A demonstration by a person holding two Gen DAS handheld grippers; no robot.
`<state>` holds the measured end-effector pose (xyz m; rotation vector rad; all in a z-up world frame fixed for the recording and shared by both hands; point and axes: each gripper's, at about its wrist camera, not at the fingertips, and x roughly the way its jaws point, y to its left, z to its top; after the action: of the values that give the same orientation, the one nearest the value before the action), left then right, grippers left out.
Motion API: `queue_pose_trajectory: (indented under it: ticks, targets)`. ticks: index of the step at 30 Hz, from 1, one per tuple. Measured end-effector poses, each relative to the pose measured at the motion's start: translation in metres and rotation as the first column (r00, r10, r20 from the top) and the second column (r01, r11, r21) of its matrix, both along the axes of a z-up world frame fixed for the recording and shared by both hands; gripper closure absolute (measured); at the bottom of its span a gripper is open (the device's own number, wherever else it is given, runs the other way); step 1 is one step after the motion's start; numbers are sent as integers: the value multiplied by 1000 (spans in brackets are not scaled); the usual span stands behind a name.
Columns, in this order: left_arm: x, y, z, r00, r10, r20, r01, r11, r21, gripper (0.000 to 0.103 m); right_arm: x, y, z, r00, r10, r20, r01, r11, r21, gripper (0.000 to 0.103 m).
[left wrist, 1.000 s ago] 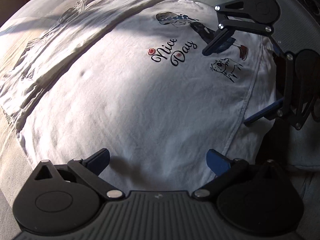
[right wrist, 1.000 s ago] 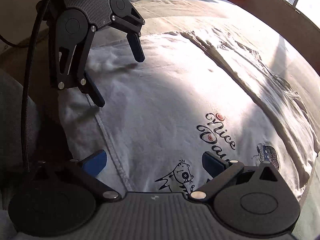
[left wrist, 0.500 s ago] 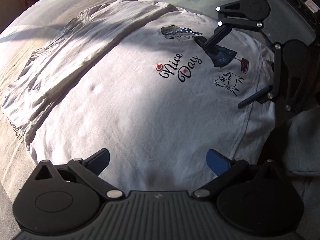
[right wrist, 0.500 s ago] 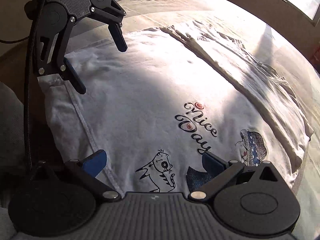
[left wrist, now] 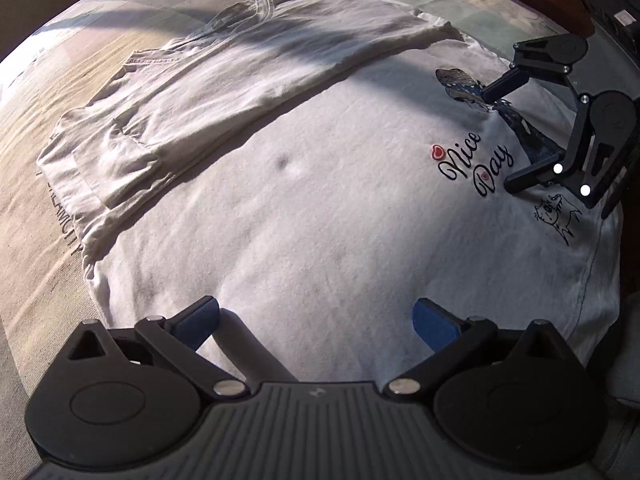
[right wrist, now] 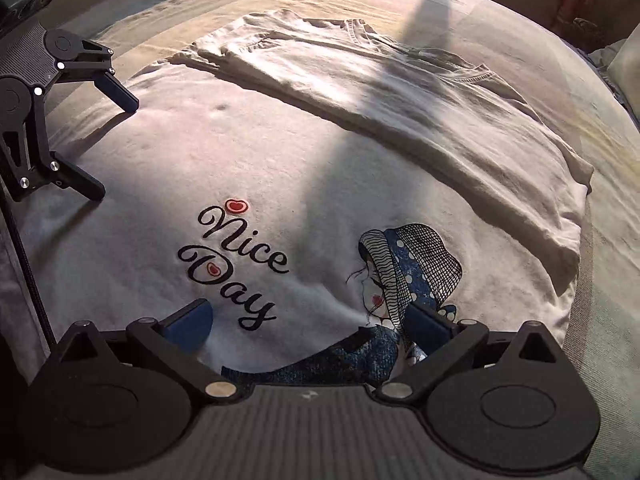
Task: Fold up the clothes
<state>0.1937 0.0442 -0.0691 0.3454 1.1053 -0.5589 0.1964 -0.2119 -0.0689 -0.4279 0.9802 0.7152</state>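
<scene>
White cotton: shirt (left wrist: 320, 216) spread flat on bed (left wrist: 36, 208), directly under both tools.
Left gripper (left wrist: 316, 316): jaws wide apart, nothing held, blue pads (left wrist: 200, 314) over plain lower cloth.
Right gripper (right wrist: 308, 320): jaws wide apart, empty, over the blue skirt print.
Print: "Nice Day" lettering (right wrist: 232, 264), girl in hat (right wrist: 408, 260), cat sketch (left wrist: 556, 216).
Far side: folded-over flap (left wrist: 224, 92), wrinkled, collar showing, striped with sun and shadow.
Change vs 1 s ago: both grippers pulled back from the hem edge, and more of the far fold is in view.
</scene>
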Motion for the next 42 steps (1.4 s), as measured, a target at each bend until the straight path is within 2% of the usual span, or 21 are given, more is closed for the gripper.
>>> queue_pose_trajectory:
  ticks: [4,9,11,14,16,18,20,22,24,32,37,40,42]
  targets:
    - [-7,2,1,996,80,-28,-80,997,-5,1,0,1,-1,1000,-18,5,18,1000,5,0]
    - [0,-2,3,990,130,-53,-129,992,12,1,2,0,-1,1000,-4,4,4,1000,8,0]
    - [3,-6,11,985,173,0,-173,985,6,1,2,0,-1,1000,7,3,-7,1000,8,0]
    - [1,-24,21,979,156,128,-159,987,15,1,6,3,2,999,28,-21,-28,1000,-10,0]
    - [5,-36,17,978,173,115,-174,985,-2,1,11,2,6,999,28,-37,-28,1000,1,0]
    - [10,-45,8,974,215,66,-214,976,-24,1,17,-3,11,999,3,-33,-2,1000,29,0]
    - [12,-51,-1,965,262,26,-261,965,-33,1,24,-7,7,999,-5,-41,5,1000,0,0]
    - [9,-54,-6,954,296,39,-294,955,-42,1,26,-13,2,999,21,-31,-21,1000,-11,0]
    - [7,-56,-6,954,295,54,-293,955,-45,1,22,-18,0,999,44,-3,-44,999,15,0]
    - [5,-49,-4,982,179,55,-175,982,-68,1,7,-23,-5,996,-48,78,42,996,76,0]
    - [-8,-40,-4,986,145,84,-137,986,-93,1,-3,-29,-8,988,-98,122,84,990,117,0]
    - [-24,-27,-4,987,137,83,-129,988,-88,1,-11,-31,-7,979,-162,120,149,982,112,0]
    - [-40,-20,-4,988,134,71,-130,990,-54,1,-19,-37,-5,973,-207,102,197,975,101,0]
